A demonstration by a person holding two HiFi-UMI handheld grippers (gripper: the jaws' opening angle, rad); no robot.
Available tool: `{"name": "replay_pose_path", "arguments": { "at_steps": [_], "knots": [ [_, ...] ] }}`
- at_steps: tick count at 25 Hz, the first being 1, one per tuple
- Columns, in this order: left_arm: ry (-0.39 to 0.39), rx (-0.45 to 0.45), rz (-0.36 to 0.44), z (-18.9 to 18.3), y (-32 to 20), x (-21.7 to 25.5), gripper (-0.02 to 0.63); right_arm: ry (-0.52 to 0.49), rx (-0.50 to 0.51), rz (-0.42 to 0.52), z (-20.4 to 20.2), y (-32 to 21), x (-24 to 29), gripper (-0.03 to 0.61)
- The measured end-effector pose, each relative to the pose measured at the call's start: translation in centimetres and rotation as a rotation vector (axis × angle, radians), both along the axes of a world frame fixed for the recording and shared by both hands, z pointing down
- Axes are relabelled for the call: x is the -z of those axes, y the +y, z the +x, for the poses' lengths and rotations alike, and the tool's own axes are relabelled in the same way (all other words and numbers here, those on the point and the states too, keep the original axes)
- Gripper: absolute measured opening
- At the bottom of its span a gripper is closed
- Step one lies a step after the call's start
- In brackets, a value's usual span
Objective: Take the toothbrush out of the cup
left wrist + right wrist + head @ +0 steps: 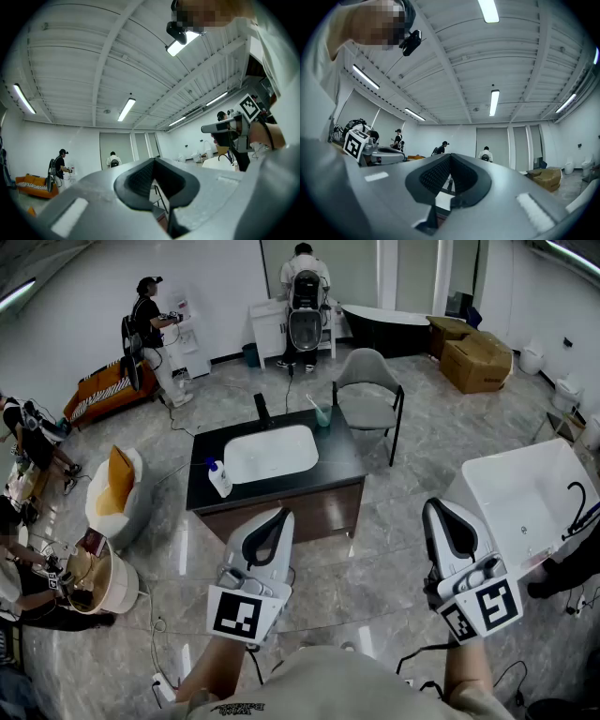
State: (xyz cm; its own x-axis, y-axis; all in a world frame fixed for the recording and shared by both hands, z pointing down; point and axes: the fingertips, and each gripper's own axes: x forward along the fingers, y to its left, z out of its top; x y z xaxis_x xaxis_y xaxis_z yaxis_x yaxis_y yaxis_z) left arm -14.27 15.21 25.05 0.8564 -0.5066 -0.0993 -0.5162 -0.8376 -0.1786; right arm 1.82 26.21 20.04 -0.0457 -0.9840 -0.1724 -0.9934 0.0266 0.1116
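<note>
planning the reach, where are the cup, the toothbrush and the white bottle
cup [323, 417], head view, on its side wall
toothbrush [315, 404], head view, on the handle above the cup
white bottle [220, 482], head view, on its body

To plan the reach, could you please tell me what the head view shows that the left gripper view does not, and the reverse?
Head view only: the sink counter, the cup at its far edge, the grey chair. Left gripper view only: the ceiling lights, and that the left gripper has its jaws together, empty. Both: the right gripper and the orange sofa.
</note>
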Motion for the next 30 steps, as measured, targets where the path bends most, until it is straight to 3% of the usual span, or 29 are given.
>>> {"name": "replay_pose_path", "arguments": {
  "at_steps": [23,24,25,27,30],
  "knots": [
    [-0.022,0.011,0.010,1.9,3.2,0.1,0.003,0.008,-0.006,-0.013,0.9,3.0,-0.3,0.003],
    [-0.023,0.010,0.007,2.2,3.5,-0.1,0.002,-0.007,-0.011,-0.003,1.3,3.3,-0.3,0.028],
    [-0.023,0.008,0.006,2.4,3.9,-0.2,0.002,-0.020,-0.013,0.006,1.6,3.6,-0.4,0.132],
    [-0.029,0.007,0.020,2.8,4.5,-0.5,0.002,-0.031,-0.013,0.015,2.3,4.3,-0.6,0.179],
    [-0.048,0.026,0.050,3.3,5.0,-0.3,0.002,-0.024,-0.003,0.007,3.0,5.2,-1.0,0.193]
  ]
}}
